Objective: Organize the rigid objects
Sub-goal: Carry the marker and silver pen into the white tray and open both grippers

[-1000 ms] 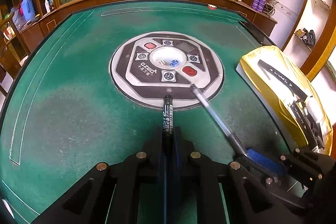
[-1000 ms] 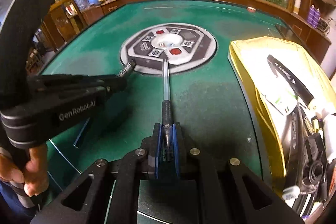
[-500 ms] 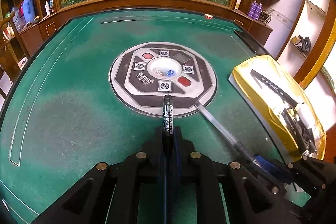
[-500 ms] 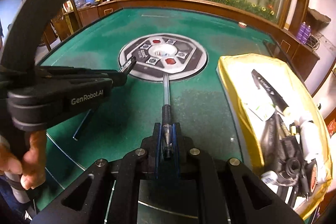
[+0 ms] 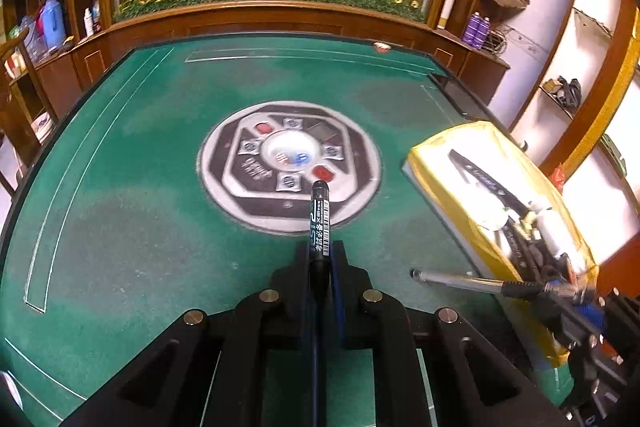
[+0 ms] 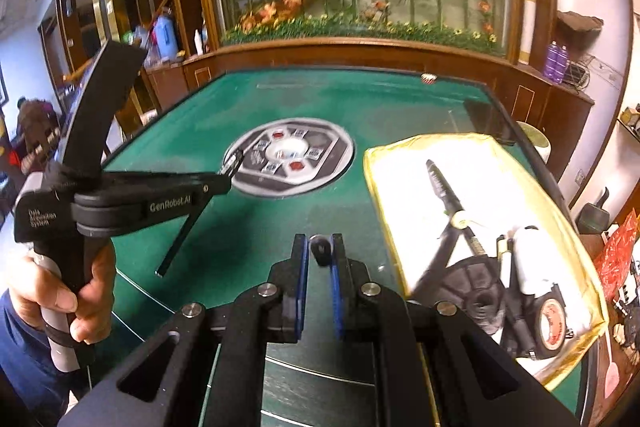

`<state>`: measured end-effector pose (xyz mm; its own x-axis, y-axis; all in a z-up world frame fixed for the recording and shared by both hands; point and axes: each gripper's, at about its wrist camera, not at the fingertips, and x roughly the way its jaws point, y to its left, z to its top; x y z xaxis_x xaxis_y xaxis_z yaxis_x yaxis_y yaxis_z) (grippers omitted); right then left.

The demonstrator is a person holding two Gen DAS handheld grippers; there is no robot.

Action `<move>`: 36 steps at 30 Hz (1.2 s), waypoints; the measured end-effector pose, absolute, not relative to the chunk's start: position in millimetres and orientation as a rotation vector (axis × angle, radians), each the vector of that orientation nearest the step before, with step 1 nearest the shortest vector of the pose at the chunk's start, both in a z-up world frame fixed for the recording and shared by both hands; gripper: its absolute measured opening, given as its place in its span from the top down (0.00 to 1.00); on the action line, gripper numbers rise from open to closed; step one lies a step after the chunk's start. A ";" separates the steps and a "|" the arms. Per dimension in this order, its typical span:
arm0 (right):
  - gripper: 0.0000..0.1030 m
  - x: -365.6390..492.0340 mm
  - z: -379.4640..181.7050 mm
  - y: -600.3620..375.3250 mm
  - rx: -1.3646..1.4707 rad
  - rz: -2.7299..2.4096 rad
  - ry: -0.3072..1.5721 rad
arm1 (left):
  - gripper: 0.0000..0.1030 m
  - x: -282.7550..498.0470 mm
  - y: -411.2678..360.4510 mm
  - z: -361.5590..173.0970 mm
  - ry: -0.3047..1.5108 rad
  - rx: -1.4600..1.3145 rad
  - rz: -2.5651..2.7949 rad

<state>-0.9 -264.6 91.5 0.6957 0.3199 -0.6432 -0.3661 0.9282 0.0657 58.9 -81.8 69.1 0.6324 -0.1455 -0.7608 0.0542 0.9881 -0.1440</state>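
green table (image 5: 120,227) bears a yellow tray (image 6: 384,195); left jaws clench a black pen (image 5: 320,223), right jaws a clear pen (image 5: 460,279).

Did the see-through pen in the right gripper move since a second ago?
Yes. The clear pen used to point at the round centre panel. Now it has swung away toward the yellow-lined box, with the right gripper shut on it.

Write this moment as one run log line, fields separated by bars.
left gripper: shut on black pen | right gripper: shut on clear pen | yellow tray: holds tools
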 end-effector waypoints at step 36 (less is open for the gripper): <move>0.91 10.3 62.4 -416.5 0.188 0.168 0.706 | 0.91 109.4 -292.0 69.7 1.033 -0.072 -0.461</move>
<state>10.3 -416.5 62.4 0.7487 0.2164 -0.6266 -0.0895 0.9696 0.2279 109.4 -292.0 69.7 0.4256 -0.4021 -0.8106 0.3351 0.9022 -0.2716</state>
